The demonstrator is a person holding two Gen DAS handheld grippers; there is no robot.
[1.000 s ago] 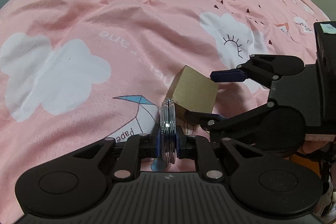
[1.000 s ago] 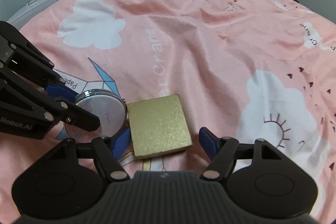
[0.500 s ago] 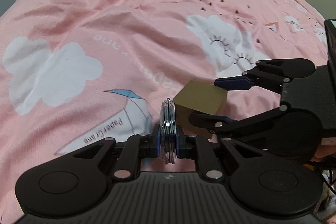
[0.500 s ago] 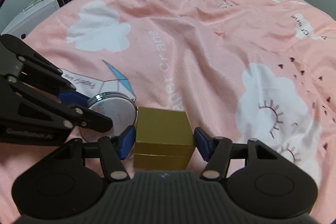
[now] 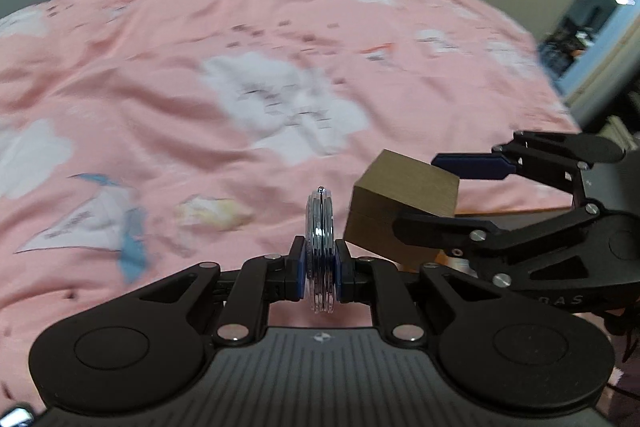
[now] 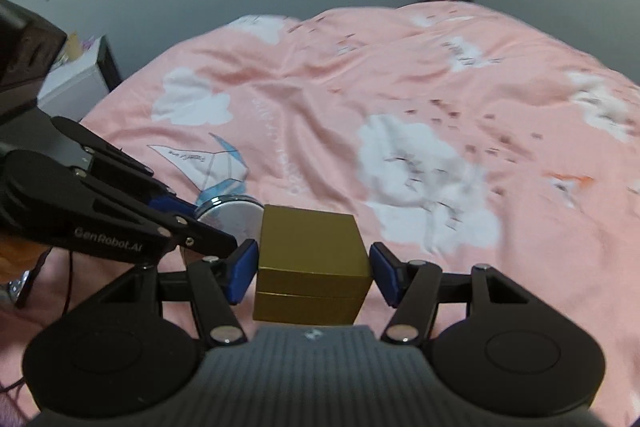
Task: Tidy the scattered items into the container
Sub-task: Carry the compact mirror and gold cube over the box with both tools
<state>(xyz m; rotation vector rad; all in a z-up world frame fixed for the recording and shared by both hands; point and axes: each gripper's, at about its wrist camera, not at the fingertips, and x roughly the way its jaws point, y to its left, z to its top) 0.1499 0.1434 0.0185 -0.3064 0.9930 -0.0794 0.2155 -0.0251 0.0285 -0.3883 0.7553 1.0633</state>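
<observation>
Left gripper (image 5: 320, 269) clamped nearly shut on round silver compact (image 5: 319, 247), held on edge between blue pads. Right gripper (image 6: 310, 269) jaws wide, just closed in on gold box (image 6: 310, 263); pads against both sides of box, grasping it. Both items lifted clear of pink bed cover (image 6: 340, 115), side by side, compact just left of box in right wrist view. Progress: 2 items picked up, neither stowed. Container not in either view, so drop-off left to do. No other loose items visible on bed.
</observation>
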